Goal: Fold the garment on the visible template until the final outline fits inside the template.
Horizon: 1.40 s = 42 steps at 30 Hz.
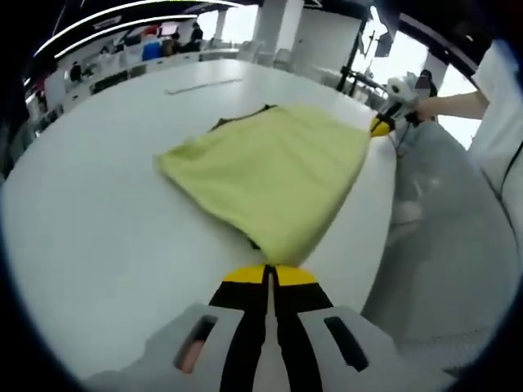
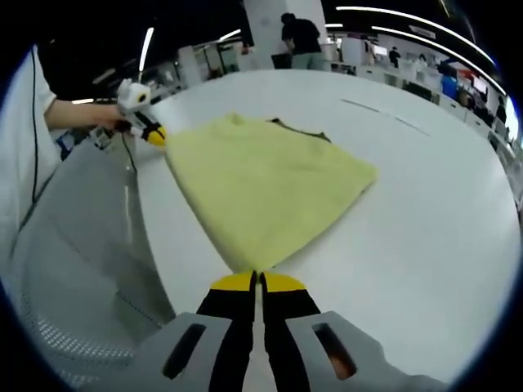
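Note:
A yellow-green garment (image 1: 270,171) lies folded flat on the white table (image 1: 98,212). A dark strip of the template (image 1: 235,121) peeks out from under its far edge. In the left gripper view my left gripper (image 1: 270,273) is closed, with the garment's near corner reaching into its yellow tips. My right gripper (image 1: 381,124) sits at the far right corner. The right gripper view shows the garment (image 2: 261,188) running down to my right gripper (image 2: 256,280), whose jaws are pressed together on that corner. My left gripper (image 2: 152,133) holds the far left corner, and the template (image 2: 304,129) shows beyond.
The table edge (image 1: 372,245) curves close by both grippers, with grey floor (image 2: 73,269) beyond it. A person's hand and white sleeve (image 1: 458,102) hold the far gripper. Desks and a standing person (image 2: 302,41) are far behind the table.

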Tool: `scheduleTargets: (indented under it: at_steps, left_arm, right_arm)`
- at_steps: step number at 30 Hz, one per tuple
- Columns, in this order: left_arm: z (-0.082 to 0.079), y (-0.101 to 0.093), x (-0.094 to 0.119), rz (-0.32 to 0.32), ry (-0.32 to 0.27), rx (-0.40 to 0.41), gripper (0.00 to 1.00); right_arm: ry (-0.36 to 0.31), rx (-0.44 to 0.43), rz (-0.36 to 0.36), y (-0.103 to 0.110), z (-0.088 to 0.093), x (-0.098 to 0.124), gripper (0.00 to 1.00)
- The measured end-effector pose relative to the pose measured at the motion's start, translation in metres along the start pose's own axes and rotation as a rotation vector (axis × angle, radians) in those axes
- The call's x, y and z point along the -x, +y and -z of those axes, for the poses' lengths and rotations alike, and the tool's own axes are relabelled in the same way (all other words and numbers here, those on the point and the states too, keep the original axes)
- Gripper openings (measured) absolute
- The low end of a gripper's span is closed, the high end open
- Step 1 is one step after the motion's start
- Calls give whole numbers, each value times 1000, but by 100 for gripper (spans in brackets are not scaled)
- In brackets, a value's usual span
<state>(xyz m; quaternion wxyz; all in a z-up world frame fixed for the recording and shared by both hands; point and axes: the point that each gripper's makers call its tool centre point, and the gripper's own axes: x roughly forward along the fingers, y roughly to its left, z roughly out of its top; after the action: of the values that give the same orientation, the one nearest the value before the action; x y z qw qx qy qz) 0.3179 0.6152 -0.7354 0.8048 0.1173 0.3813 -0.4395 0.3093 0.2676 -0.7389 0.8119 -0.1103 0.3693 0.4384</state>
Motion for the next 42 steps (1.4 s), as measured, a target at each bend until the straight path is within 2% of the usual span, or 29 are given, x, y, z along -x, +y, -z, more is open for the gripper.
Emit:
scheduleTargets:
  at_steps: [4, 9, 23, 29, 33, 38, 42]
  left_arm:
    - [9, -4, -2, 17, 37, -25, 0]
    - [15, -5, -6, 16, 44, -12, 0]
    - [18, -6, -6, 25, 78, -36, 0]
    - [19, -9, -6, 30, 78, -11, 0]
    - [27, -7, -3, 18, 108, -11, 0]
    - [29, -3, 5, -5, 82, 38, 0]
    - [31, -3, 9, -22, 69, 66, 0]
  right_arm:
    - [6, 3, -7, 0, 1, 0, 3]
    - [27, 0, -4, 0, 9, -2, 2]
    - [26, -1, -4, 0, 10, -3, 2]
    - [26, -5, -3, 0, 11, -4, 2]
    - [20, -18, -5, 0, 10, -3, 2]
    - [32, -4, -3, 1, 13, -2, 2]
    - [63, 56, -6, 4, 20, -1, 1]
